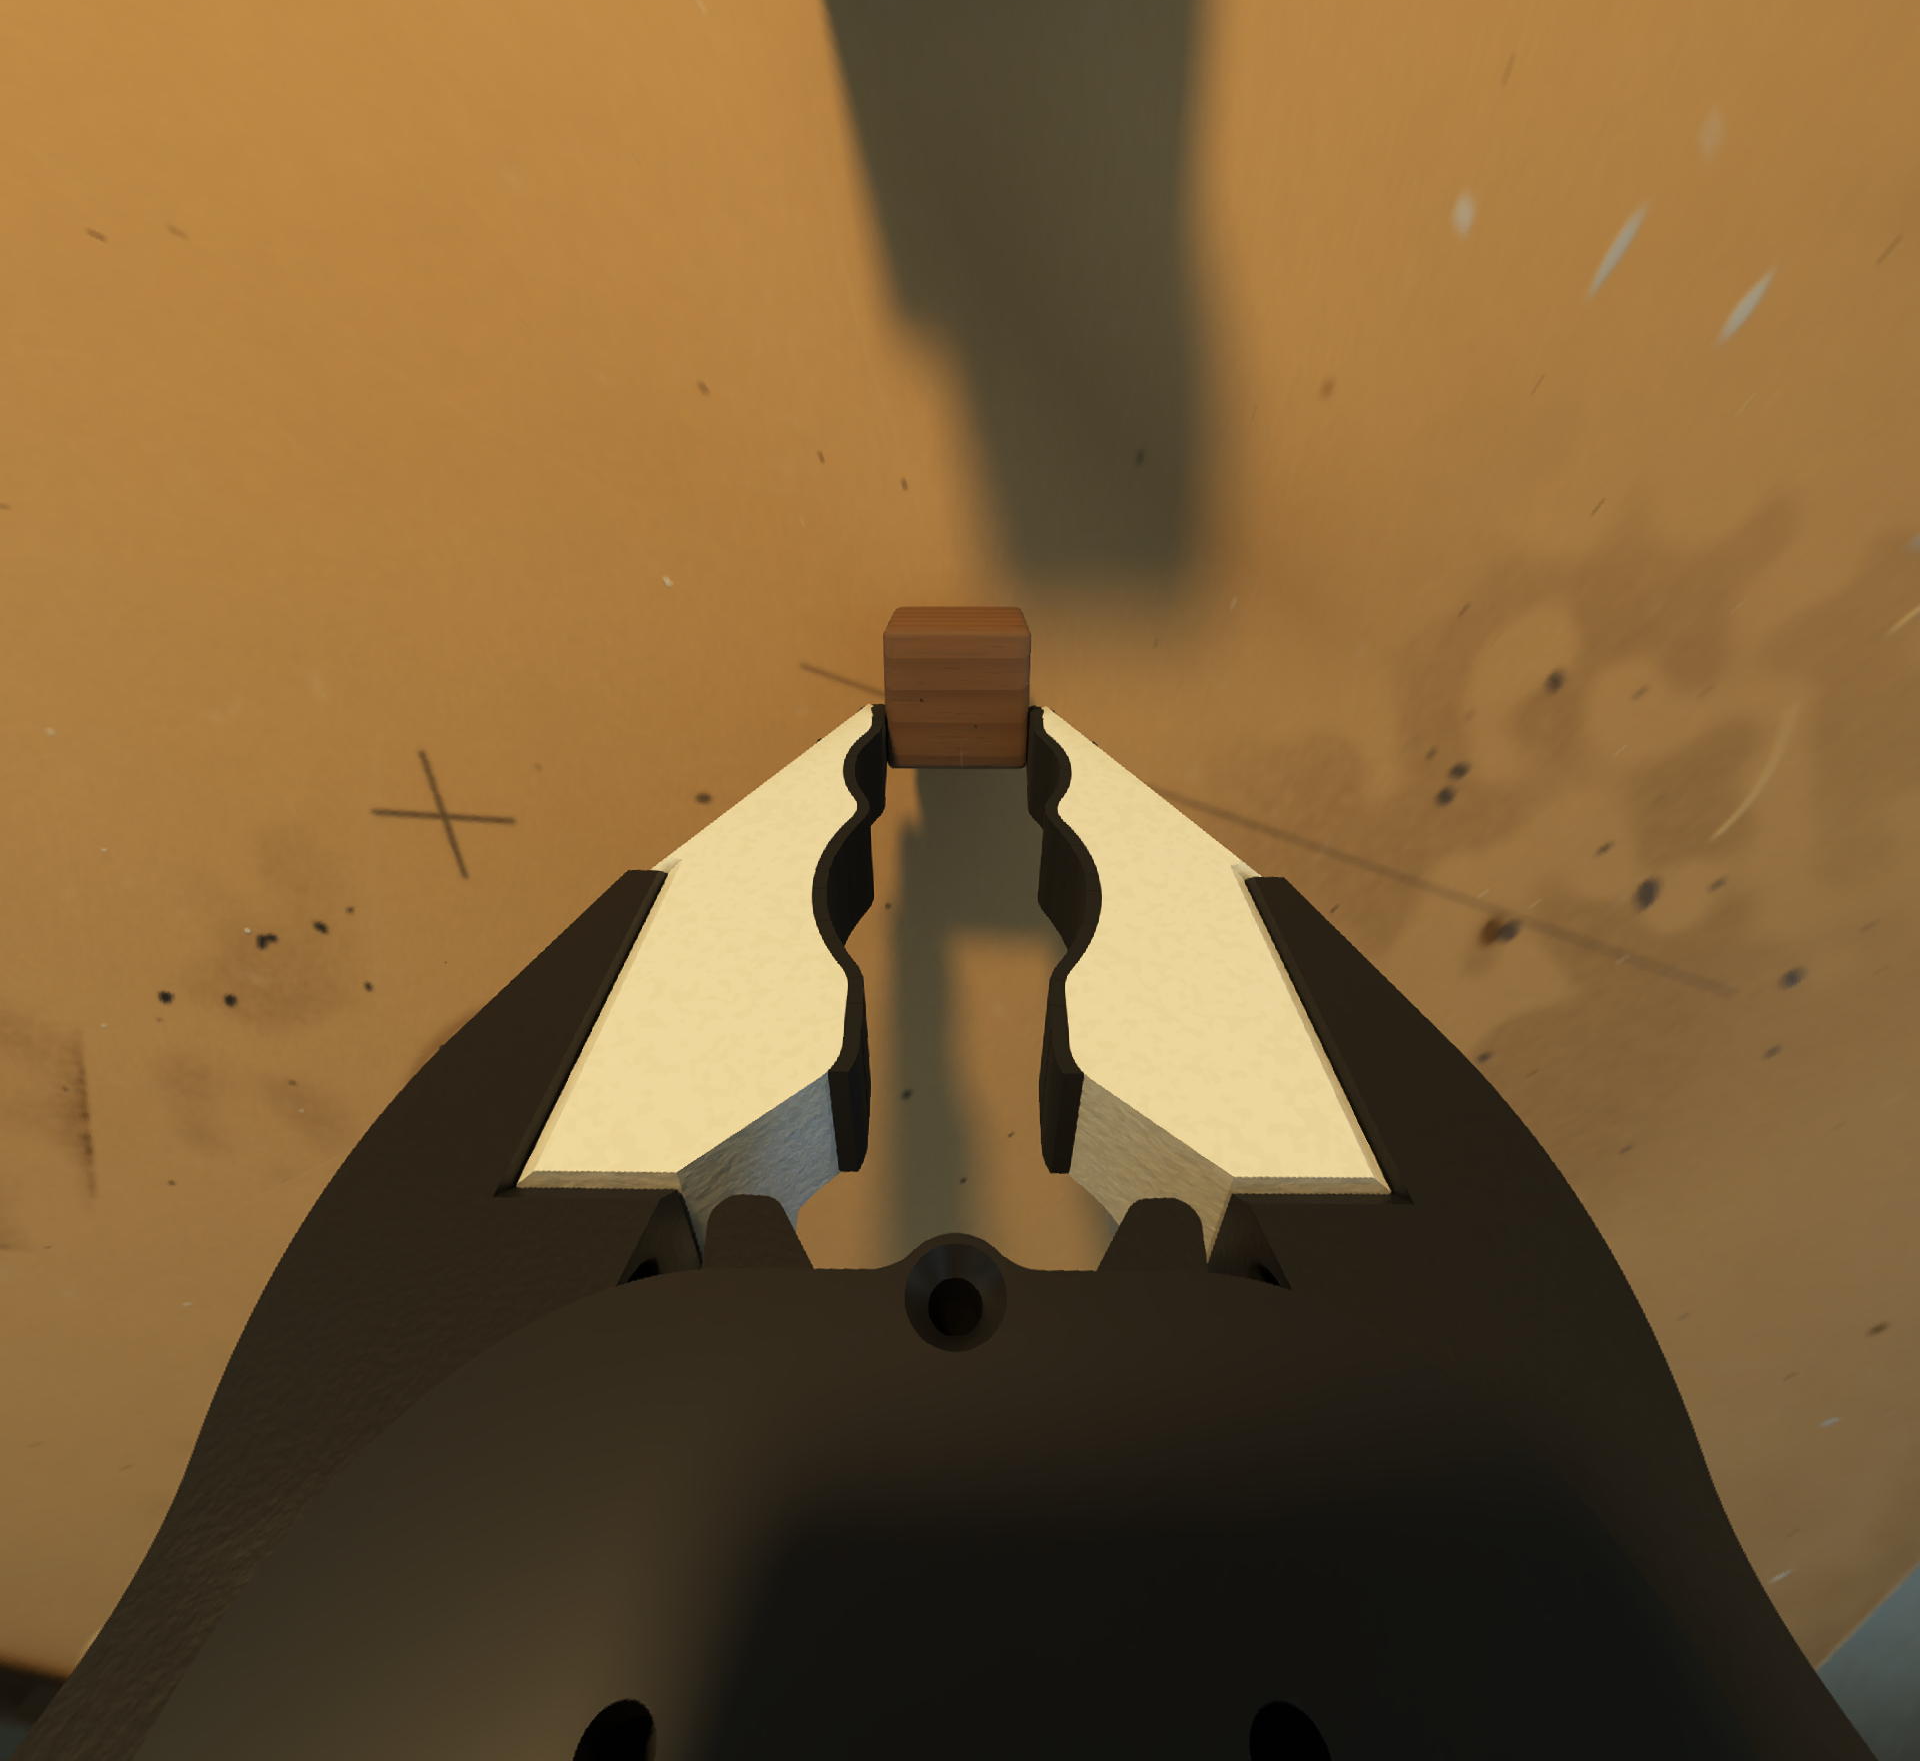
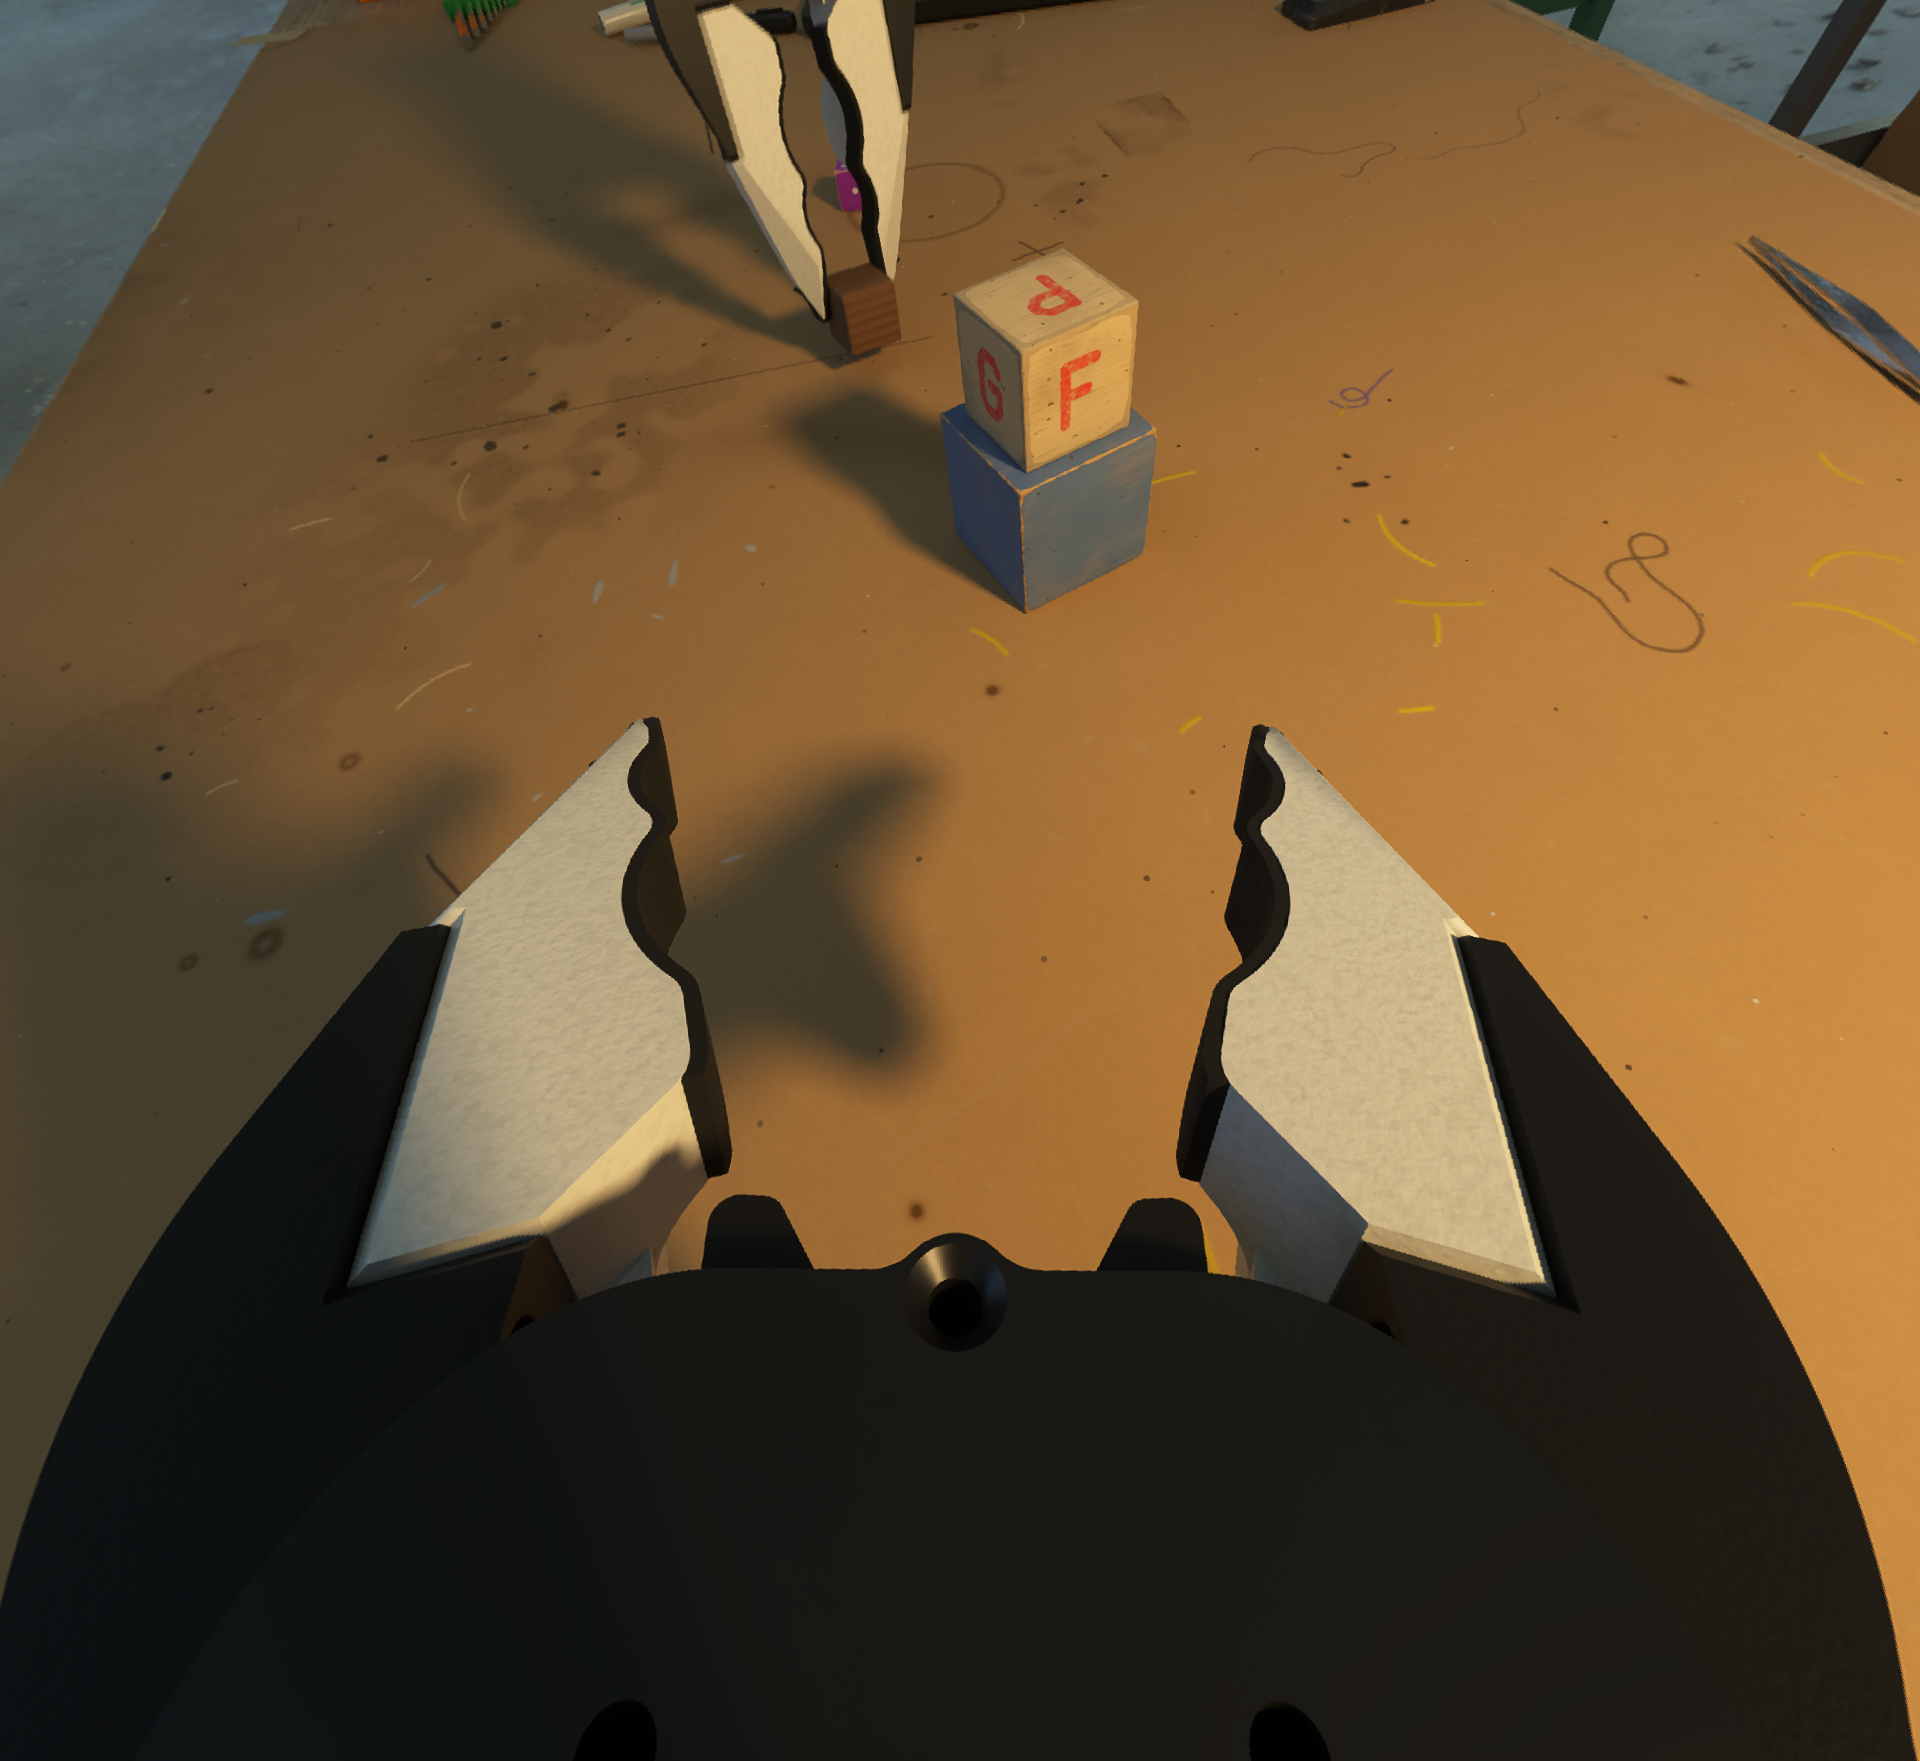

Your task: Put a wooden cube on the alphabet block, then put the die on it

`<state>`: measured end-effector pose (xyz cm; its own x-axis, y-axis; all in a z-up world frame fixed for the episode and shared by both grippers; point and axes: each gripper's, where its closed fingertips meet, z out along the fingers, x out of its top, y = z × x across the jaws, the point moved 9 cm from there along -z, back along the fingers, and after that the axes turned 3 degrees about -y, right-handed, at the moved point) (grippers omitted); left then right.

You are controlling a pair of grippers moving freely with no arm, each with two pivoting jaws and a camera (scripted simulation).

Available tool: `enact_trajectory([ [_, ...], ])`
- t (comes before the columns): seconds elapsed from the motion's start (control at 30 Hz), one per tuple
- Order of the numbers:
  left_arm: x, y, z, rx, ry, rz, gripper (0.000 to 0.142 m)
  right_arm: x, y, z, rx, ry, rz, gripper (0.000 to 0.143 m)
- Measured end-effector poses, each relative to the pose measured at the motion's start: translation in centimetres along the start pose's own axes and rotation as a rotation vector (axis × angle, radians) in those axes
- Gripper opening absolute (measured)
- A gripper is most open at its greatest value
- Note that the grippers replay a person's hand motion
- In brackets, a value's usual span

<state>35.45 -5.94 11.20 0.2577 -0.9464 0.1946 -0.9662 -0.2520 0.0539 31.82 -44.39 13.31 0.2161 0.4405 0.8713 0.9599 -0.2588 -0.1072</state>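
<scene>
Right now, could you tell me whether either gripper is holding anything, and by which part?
The left gripper holds the small wooden cube at its fingertips, pinched by two opposite side faces. The right gripper is open and holds nothing.

Your left wrist view looks steeply down, close over the desk [image 1: 416,361], along its own fingers. Your right wrist view sits higher and farther back, facing across the desk [image 2: 1455,828] toward its far end. Both share the small wooden cube [image 1: 955,688] [image 2: 864,309].
</scene>
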Motion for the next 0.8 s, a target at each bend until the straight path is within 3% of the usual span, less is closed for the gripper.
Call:
enact_trajectory([
  [0.17,3.4,-0.1,-3.9,0.002,0.135,-0.125,0.026,-0.1,0.1,0.0,0.002,-0.002,0.007,0.108],
  [0.4,11.1,1.2,-8.2,0.063,0.053,-0.092,0.026,-0.1,-0.1,0.3,0.009,-0.019,0.004,0.107],
  [0.6,15.5,1.4,-8.2,0.058,0.021,-0.077,0.026,-0.2,0.0,-0.1,0.006,-0.012,0.01,0.107],
  [0.8,16.6,1.4,-6.5,0.062,-0.017,-0.047,0.026,-0.2,0.1,-0.6,0.003,0.003,0.012,0.107],
])
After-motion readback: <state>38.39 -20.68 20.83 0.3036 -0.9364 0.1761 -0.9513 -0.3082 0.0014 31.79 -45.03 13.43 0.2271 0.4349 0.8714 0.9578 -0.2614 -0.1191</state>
